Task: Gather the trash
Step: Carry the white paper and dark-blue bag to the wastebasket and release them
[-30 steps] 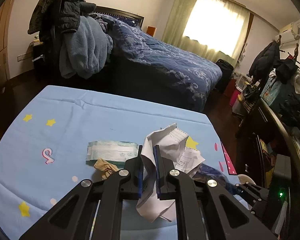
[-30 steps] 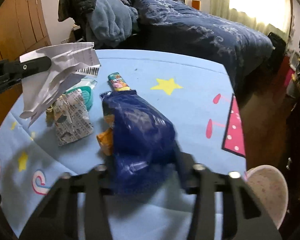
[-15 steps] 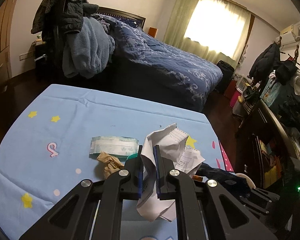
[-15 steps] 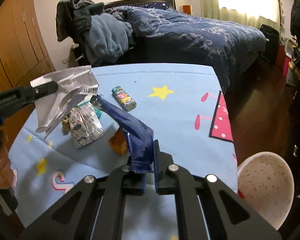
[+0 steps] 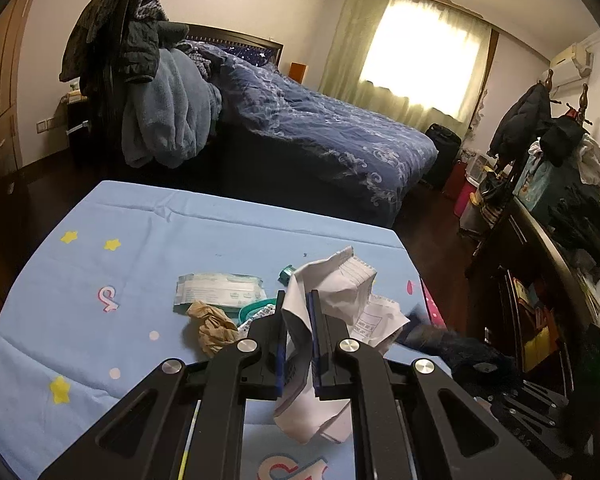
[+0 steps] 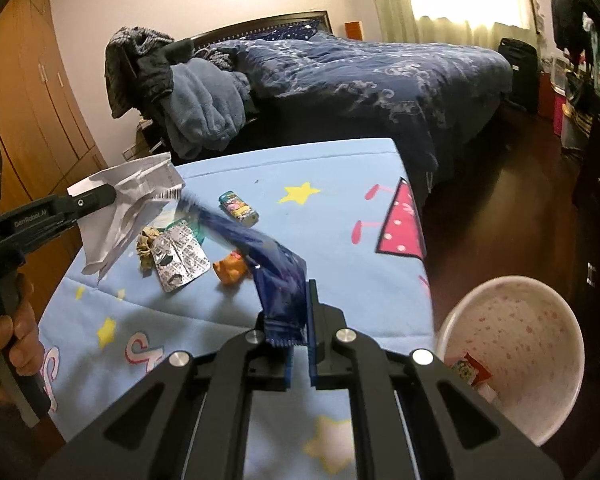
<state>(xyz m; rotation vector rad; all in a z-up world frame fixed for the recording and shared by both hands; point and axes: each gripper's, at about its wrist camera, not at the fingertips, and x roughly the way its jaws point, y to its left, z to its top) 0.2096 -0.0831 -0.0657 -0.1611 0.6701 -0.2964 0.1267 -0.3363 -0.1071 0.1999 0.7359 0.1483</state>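
Blue-padded right gripper [image 6: 299, 330] is clamped on a dark blue crinkly foil wrapper [image 6: 278, 280], now lifted off the light blue star-print tablecloth [image 6: 340, 216] where a second ago it lay bunched. Left gripper [image 5: 299, 326] stays pinched on crumpled white paper receipts [image 5: 340, 284]. Pink-speckled white round bin [image 6: 540, 360] sits at 4 o'clock, so both loads look ready to drop. Silver blister pack [image 6: 178, 258] and orange scrap [image 6: 230, 270] remain, 10 o'clock.

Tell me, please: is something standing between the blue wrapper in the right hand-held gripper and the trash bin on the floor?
Nothing visible does. The right hand-held gripper holds the blue wrapper above the table's corner, and the white bin stands open on the floor just right of it, with open air between.
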